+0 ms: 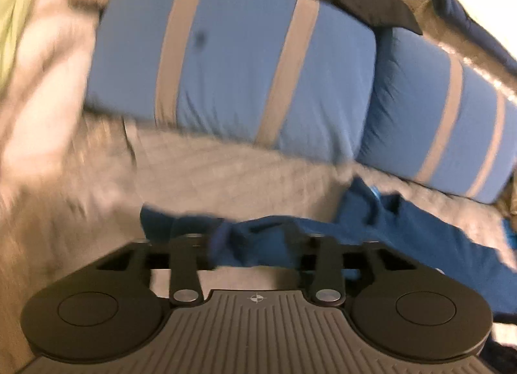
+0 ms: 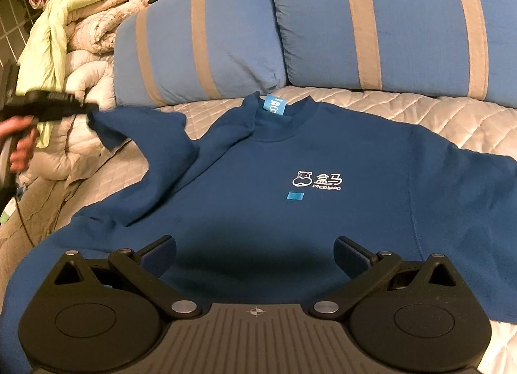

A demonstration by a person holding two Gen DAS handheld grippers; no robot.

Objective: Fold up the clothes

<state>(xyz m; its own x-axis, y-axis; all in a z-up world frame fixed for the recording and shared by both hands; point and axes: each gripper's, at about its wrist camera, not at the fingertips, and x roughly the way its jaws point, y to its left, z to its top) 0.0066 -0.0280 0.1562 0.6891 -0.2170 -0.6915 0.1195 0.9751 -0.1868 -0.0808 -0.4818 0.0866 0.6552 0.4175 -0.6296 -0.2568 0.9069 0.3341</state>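
The right gripper (image 2: 255, 254) hovers with fingers wide over the hem of the dark blue T-shirt (image 2: 290, 228), while the left gripper (image 1: 255, 238) pinches the sleeve tip (image 2: 97, 118). Judging from that, carry the sleeve flat across the chest without dragging the body. The T-shirt lies face-up on the quilted bed (image 2: 404, 109), logo showing, collar toward the striped pillows (image 2: 387, 18).

A dark blue T-shirt (image 2: 290, 212) lies front-up just ahead of the open right claw (image 2: 255, 256), white hippo logo (image 2: 316, 180) and light blue neck tag (image 2: 274, 105) showing. Its far-left sleeve (image 2: 106, 128) is lifted, pinched in the left claw (image 1: 255, 238).
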